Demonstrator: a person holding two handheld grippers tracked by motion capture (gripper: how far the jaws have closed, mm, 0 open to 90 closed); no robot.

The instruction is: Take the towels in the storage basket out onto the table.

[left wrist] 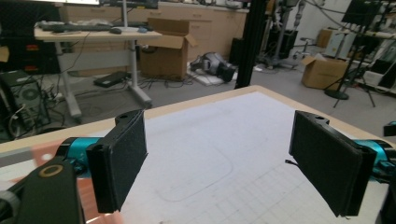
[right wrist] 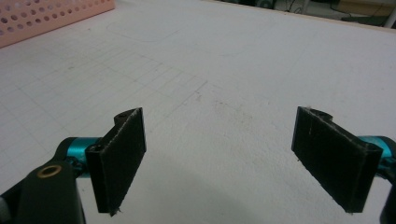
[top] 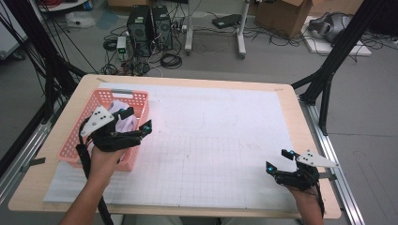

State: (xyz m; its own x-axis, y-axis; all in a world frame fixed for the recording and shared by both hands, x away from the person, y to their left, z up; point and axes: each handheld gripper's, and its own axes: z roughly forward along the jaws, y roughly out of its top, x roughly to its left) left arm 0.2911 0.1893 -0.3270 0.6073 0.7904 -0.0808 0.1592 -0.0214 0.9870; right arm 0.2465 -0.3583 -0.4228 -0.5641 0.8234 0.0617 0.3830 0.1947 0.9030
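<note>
high view looks down from above; both gripper views skim low, sharing the gridded mat (top: 211, 140).

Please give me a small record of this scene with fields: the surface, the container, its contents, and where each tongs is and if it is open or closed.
surface: wooden table covered by a white gridded mat
container: pink perforated basket at the mat's left side
contents: pale cloth, partly hidden by the hand
left tongs: over the basket's right rim, open, holding nothing
right tongs: near the mat's right front corner, open, holding nothing
background: computer towers and cardboard box on the floor
</note>
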